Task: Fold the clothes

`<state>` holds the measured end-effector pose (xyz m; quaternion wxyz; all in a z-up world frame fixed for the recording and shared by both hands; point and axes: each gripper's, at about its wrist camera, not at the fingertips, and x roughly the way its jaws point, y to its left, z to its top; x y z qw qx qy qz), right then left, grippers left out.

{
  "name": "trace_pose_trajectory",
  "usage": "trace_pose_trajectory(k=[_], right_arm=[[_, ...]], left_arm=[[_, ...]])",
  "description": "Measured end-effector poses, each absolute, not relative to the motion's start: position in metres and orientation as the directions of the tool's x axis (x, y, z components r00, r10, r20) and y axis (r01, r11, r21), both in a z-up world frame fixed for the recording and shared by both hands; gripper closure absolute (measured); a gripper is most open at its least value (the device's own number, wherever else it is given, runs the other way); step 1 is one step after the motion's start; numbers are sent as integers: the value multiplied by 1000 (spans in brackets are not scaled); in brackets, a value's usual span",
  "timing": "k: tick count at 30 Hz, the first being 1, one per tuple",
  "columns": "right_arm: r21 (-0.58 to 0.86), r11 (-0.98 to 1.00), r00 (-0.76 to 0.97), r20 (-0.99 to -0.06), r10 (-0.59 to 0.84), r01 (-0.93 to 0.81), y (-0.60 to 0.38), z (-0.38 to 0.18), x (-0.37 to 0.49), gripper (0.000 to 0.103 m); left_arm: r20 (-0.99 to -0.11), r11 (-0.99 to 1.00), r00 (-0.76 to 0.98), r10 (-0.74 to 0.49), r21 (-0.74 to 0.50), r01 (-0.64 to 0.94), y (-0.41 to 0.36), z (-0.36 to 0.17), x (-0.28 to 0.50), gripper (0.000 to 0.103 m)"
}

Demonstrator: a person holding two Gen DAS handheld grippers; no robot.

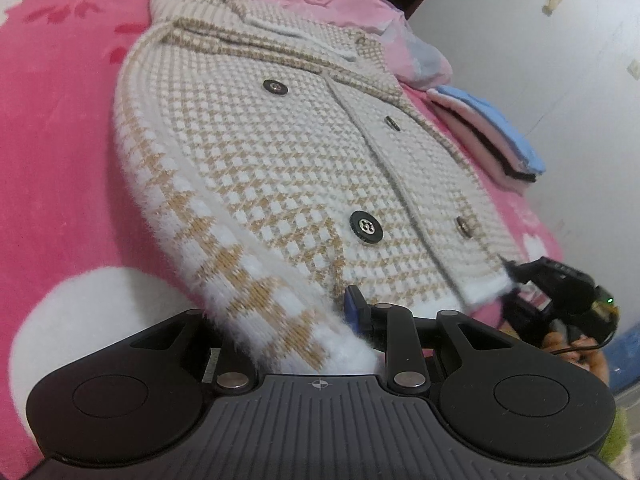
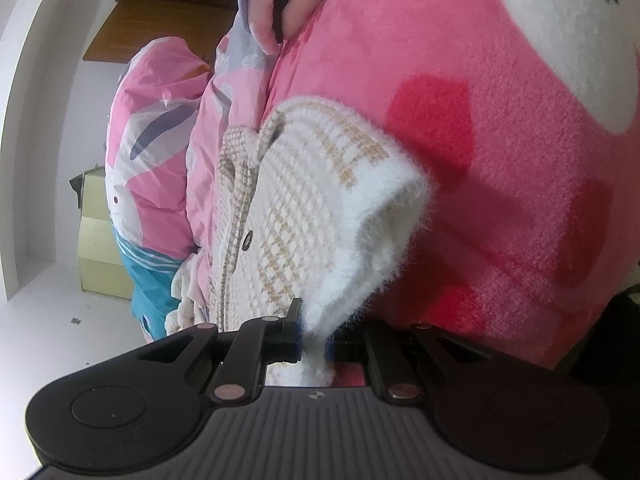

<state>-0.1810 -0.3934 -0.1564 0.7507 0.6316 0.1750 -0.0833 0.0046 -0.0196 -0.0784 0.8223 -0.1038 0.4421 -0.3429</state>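
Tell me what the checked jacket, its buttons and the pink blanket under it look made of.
Jacket: fuzzy knitted yarn, probably wool or acrylic; hairy white hem. Buttons: dark glossy rim, shiny centre, maybe metal or plastic. Blanket: plush fleece; short matted pile.

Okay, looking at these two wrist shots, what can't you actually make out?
- Left gripper: left wrist view, its left finger hidden behind the fuzzy beige-and-white checked knit jacket.
- Right gripper: right wrist view, pad contact buried in white hem fluff.
- Folded pink-and-blue stack: contents indistinct.
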Motion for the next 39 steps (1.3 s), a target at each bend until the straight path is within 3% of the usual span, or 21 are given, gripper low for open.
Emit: trace_pose_trajectory(k=[12,39], right_arm=[[916,197,924,-371,92,348,-392,-155,-180,94],[920,191,926,-365,97,343,-395,-157,-179,94]], left_arm=[[-675,775,419,-608,-391,496,-31,-72,-4,78],[-673,781,432,-600,-376,499,-33,-72,-8,78]])
